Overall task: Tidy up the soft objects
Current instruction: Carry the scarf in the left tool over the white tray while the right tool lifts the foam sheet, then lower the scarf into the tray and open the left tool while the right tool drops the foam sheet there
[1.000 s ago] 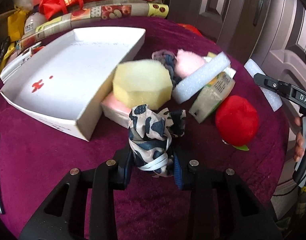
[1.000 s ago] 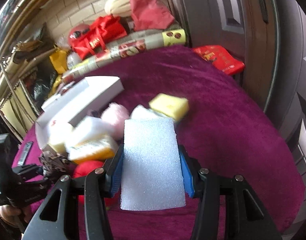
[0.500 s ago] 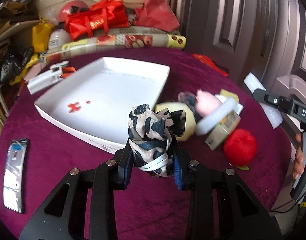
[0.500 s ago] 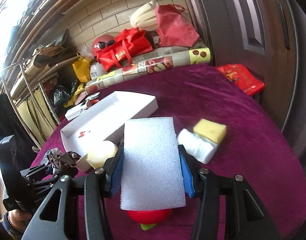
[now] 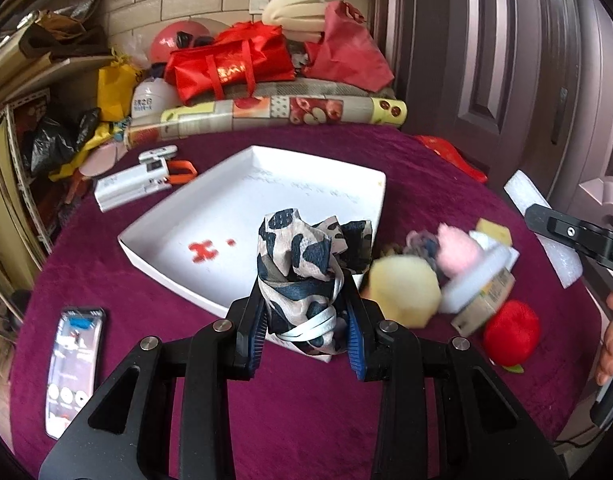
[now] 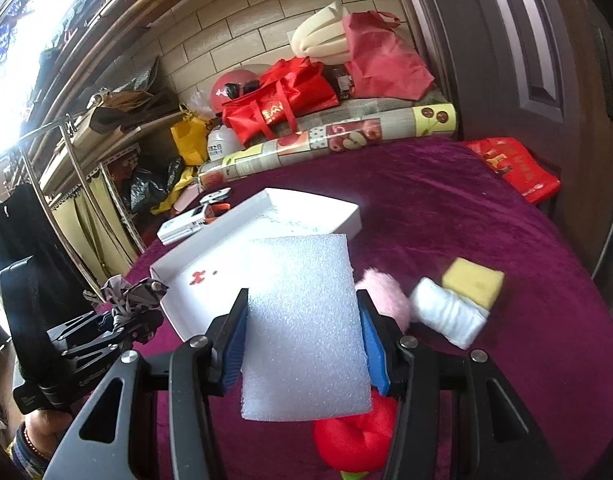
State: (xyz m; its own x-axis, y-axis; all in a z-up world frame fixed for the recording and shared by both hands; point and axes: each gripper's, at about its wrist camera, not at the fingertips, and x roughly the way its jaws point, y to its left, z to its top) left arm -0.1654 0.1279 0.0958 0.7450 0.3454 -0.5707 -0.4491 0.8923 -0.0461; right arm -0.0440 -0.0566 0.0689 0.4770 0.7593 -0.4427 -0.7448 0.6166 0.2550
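The left gripper (image 5: 304,330) clenches a soft, light leopard-print cloth bundle (image 5: 306,276) at its waist; the right gripper (image 6: 304,338) squeezes a crushable white foam slab (image 6: 304,328) by its edges.

A cluttered home storeroom is suggested: brick wall (image 6: 242,28), panelled door (image 5: 506,60), metal shelving (image 6: 86,184), red bags (image 5: 230,64) heaped behind a velvet-covered worktop (image 6: 486,240).

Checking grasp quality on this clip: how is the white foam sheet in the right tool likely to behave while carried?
The white foam sheet stands upright between the right tool pads without drooping, so probably fairly stiff. Its porous look suggests it is very light. Its edges look unbuckled at the pads, so the grip seems gentle; a harder squeeze might dent it.
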